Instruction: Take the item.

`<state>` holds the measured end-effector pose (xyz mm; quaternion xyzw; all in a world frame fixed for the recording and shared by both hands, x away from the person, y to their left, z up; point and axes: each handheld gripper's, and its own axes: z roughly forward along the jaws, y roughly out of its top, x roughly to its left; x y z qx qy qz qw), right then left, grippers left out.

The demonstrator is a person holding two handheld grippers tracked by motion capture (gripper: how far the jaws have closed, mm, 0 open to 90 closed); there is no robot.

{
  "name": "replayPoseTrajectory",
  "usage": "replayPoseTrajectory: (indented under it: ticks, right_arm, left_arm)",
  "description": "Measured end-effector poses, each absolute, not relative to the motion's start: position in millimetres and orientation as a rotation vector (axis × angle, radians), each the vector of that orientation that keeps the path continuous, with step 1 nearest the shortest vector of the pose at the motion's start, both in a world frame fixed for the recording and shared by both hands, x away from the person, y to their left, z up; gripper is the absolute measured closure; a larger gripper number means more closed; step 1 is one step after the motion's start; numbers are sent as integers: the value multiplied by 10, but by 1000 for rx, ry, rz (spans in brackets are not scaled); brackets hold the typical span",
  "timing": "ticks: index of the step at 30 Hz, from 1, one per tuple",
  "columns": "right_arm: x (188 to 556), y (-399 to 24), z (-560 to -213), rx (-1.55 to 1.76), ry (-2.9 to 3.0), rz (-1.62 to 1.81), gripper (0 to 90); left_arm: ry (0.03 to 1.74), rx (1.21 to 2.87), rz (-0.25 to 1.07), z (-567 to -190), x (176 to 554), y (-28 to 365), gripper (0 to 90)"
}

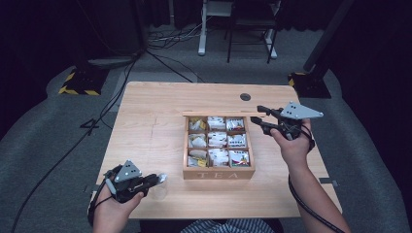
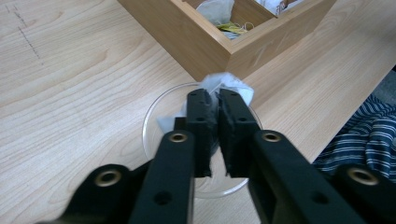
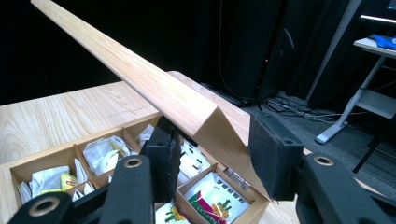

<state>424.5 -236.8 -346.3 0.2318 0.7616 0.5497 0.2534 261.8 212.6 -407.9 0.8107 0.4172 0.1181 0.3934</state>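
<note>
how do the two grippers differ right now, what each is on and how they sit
The left gripper sits low over the clear round glass cup near the table's front edge, jaws narrow on a white tea bag. The right gripper is raised at the wooden tea box, jaws wider across its open wooden lid. Both have black jaws.

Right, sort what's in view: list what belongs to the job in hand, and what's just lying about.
In the job:
- tea bag, between the left gripper fingers over the glass cup
- wooden tea box
- box lid, held up by the right gripper

Lying about:
- floor cables
- white desk frame
</note>
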Motion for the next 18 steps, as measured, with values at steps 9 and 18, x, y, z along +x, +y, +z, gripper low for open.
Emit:
replayPoseTrajectory:
  ticks: [9, 18]
  right_arm:
    - [4247, -2366, -3466, 624, 2070, 1496, 550]
    - [4219, -2385, -3491, 624, 2080, 1487, 552]
  left_arm:
    - [1076, 2013, 322, -4038, 2629, 2143, 578]
    - [1112, 2021, 424, -3995, 2768, 2205, 476]
